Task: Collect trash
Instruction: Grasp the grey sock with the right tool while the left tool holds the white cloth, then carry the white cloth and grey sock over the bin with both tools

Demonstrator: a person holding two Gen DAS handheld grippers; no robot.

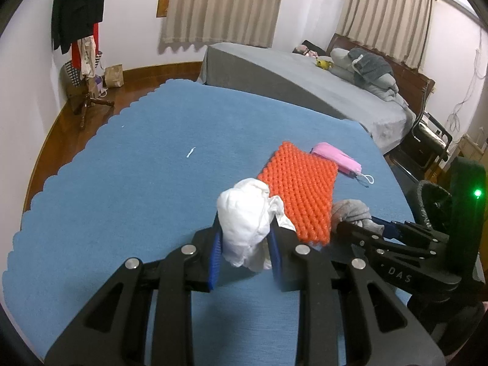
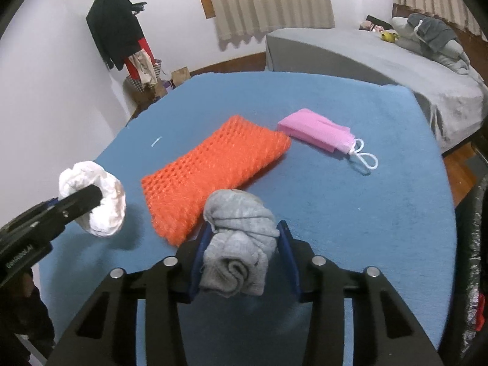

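My left gripper (image 1: 245, 228) is shut on a crumpled white paper wad (image 1: 247, 219) and holds it above the blue table cover (image 1: 122, 183). The wad also shows in the right wrist view (image 2: 97, 198), with the left gripper (image 2: 88, 196) at the left. My right gripper (image 2: 244, 235) is shut on a rolled grey sock (image 2: 241, 244), lifted off the cover. In the left wrist view the sock (image 1: 350, 213) and right gripper (image 1: 366, 222) are at the right. An orange foam net (image 2: 213, 177) and a pink sponge with a cord loop (image 2: 317, 131) lie on the cover.
A black-lined bin (image 1: 433, 204) stands off the table's right edge. A grey bed (image 1: 305, 82) with folded clothes lies beyond the table. A coat rack (image 1: 82, 30) stands by the far left wall. A small white scrap (image 1: 190, 152) lies on the cover.
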